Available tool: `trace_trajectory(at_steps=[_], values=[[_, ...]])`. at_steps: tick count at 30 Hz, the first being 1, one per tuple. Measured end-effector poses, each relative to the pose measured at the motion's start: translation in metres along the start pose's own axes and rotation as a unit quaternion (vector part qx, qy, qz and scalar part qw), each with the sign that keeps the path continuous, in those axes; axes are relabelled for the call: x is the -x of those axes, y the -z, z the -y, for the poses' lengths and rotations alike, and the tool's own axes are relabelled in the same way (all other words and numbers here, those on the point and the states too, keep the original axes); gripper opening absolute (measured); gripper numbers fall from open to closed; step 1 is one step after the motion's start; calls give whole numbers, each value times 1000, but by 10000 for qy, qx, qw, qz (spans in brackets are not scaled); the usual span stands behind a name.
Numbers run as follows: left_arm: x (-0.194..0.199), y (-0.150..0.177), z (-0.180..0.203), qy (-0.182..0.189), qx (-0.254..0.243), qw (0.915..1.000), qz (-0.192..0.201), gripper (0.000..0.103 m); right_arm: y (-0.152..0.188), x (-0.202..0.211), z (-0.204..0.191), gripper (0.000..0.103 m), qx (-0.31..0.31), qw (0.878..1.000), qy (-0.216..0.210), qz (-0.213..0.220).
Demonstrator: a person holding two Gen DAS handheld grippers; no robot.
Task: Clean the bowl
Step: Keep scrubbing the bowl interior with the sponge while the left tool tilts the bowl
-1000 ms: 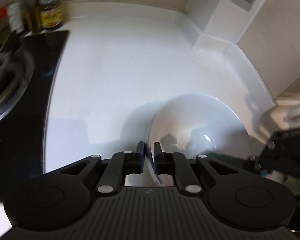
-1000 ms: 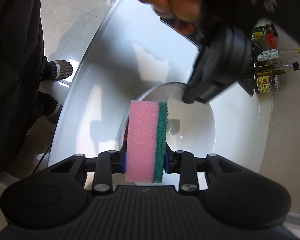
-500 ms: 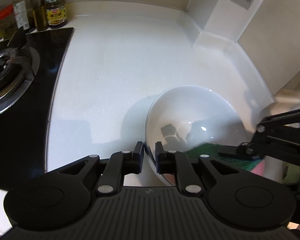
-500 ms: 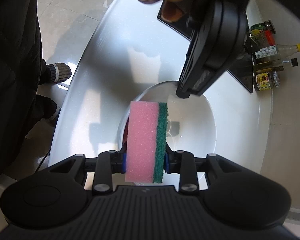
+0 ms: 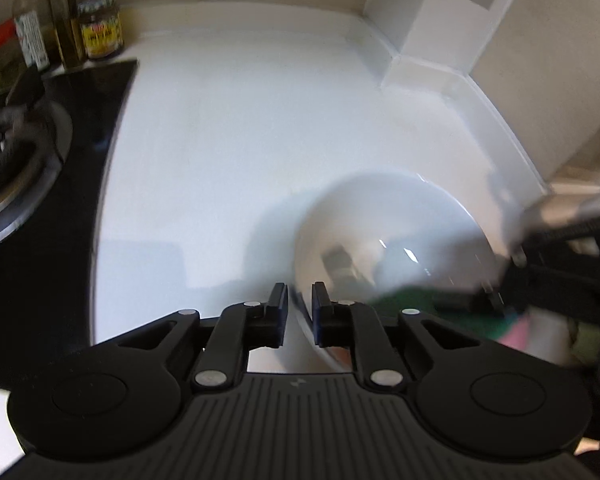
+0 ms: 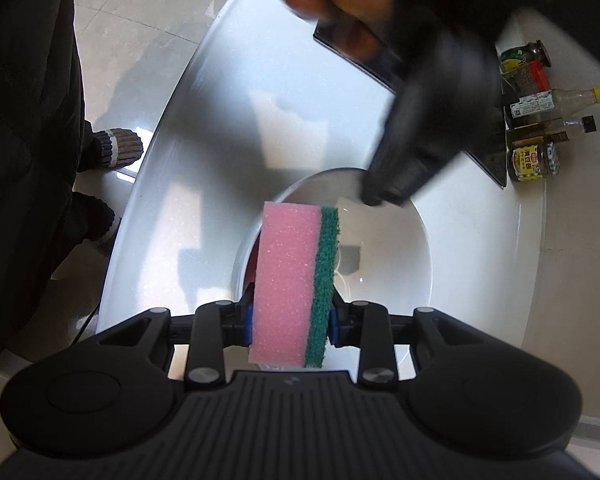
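Your left gripper (image 5: 300, 300) had just been opening, bowl (image 5: 392, 240) rim loose between its jaws; your right gripper (image 6: 290, 320) clamped the sponge (image 6: 296, 280); scrubbing an unsteadied bowl risked skidding it across the counter (image 5: 240, 140).

Condiment jars (image 5: 100, 26) beside black gas stove (image 5: 16, 152)

1. The rim of the white bowl (image 5: 396, 236) is seen between the 2 fingers of the left gripper (image 5: 300, 304), whose jaws have just been opening.
2. A gap is seen beside the rim.
3. The bowl rests on the white counter (image 5: 240, 128).
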State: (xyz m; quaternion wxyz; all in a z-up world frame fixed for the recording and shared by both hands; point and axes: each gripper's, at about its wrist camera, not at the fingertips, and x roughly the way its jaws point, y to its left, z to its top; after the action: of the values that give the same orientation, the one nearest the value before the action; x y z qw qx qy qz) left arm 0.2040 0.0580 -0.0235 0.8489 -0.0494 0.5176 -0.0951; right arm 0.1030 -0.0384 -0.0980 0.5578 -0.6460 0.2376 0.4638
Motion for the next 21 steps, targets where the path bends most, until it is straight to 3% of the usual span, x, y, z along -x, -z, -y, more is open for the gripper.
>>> trace_trajectory(at_steps=[15,21], values=[[-21,-23,14,-140,-695,9974,-89,5,0,-1,-5,28,-26,10000,49,-48],[-16,-16,10,-160,-223,9996,28,10,0,-2,-5,29,-81,9999,33,-59]])
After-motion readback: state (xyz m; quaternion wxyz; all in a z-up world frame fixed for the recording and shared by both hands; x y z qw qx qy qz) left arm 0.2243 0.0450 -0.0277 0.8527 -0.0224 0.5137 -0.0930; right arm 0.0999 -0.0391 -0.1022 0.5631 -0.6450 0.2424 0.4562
